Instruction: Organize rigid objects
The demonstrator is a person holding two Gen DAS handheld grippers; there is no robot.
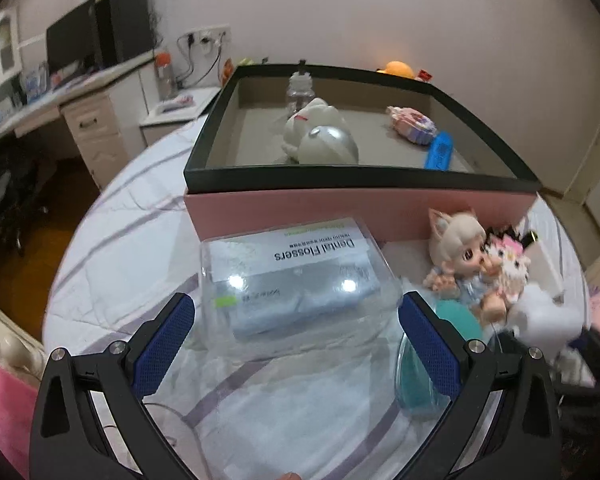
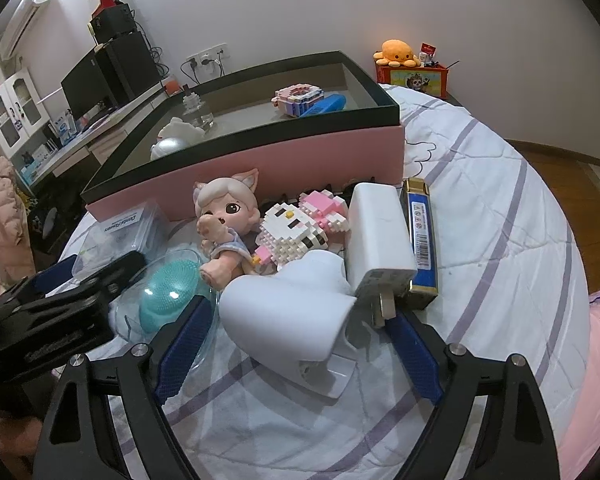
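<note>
A clear box of dental flossers (image 1: 296, 280) lies on the bed in front of the pink, black-rimmed box (image 1: 356, 204). My left gripper (image 1: 300, 340) is open, its fingers on either side of the flosser box's near end. My right gripper (image 2: 296, 344) is open around a white plastic holder (image 2: 288, 312). Beside the holder lie a white charger (image 2: 380, 236), a blue and gold lighter (image 2: 420, 236), a block-built cat (image 2: 296, 232), a doll (image 2: 224, 216) and a teal brush (image 2: 168, 296). The left gripper (image 2: 56, 304) shows in the right wrist view.
The pink box (image 2: 260, 160) holds a white figure (image 1: 312, 128), a silver ball (image 1: 332, 148), a small bottle (image 1: 300, 88), a pink block item (image 1: 412, 124) and a blue item (image 1: 440, 150). A desk (image 1: 80, 92) stands left of the bed. Wooden floor (image 2: 560, 172) lies right.
</note>
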